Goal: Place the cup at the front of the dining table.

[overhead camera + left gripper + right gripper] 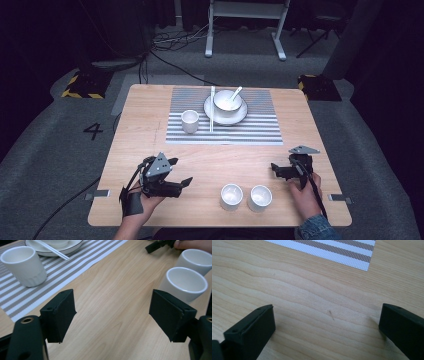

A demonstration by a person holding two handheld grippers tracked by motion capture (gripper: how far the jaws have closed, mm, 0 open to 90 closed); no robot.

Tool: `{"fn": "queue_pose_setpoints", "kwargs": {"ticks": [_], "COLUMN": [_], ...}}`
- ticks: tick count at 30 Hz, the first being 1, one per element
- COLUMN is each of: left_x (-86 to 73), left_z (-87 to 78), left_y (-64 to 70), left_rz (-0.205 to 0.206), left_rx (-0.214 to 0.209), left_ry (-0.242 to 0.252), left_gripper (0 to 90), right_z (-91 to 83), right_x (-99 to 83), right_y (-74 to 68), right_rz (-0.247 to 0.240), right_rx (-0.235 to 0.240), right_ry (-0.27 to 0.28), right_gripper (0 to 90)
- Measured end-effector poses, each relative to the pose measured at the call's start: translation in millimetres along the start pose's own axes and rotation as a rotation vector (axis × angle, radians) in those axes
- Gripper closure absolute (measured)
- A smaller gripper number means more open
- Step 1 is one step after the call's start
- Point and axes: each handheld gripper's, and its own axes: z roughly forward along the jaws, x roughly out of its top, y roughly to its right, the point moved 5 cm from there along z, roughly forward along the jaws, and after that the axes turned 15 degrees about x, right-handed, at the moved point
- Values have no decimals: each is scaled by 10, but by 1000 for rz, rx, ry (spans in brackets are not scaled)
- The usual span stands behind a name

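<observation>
The left gripper [181,172] is held with jaws spread wide, nothing gripped, beside two white cups [231,196] on the wooden table [150,125]. The right gripper [274,169] is likewise spread, empty, above bare wood.

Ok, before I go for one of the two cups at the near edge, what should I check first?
1. Left hand-held gripper open, holding nothing: ok.
2. Right hand-held gripper open, holding nothing: ok.
3. Near cups, left cup and right cup, upright: ok.
4. Gap between those two cups for a jaw: not ok, they sit very close together.
5. Room on the striped mat beside the cup on the mat: ok.
6. Cups empty: ok for the two near ones.
</observation>
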Motion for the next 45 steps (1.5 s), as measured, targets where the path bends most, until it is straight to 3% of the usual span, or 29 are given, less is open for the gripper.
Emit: {"fn": "queue_pose_setpoints", "kwargs": {"ticks": [7, 11, 14, 22, 29, 36, 40, 45], "left_x": [-140, -289, -374, -503, -636, -709, -757, -774], "left_z": [-18, 23, 58, 135, 226, 274, 316, 331], "left_y": [23, 6, -12, 7, -18, -29, -18, -17], "left_rz": [-9, -60, -69, -47, -58, -47, -32, -22], "left_rx": [7, 9, 27, 58, 87, 116, 124, 124], "left_ry": [11, -26, -63, -156, -267, -303, -352, -342], "left_gripper": [183, 174, 168, 157, 157, 158, 158, 150], "right_z": [0, 0, 0, 0, 0, 0, 0, 1], "right_x": [0, 0, 0, 0, 0, 0, 0, 0], "right_y": [0, 0, 0, -1, 0, 0, 0, -3], "right_rz": [0, -1, -1, 0, 0, 0, 0, -6], "right_rx": [1, 0, 0, 1, 0, 0, 0, 4], "right_ry": [0, 0, 0, 0, 0, 0, 0, -2], "right_gripper": [5, 5, 5, 5, 5, 5, 5, 5]}}
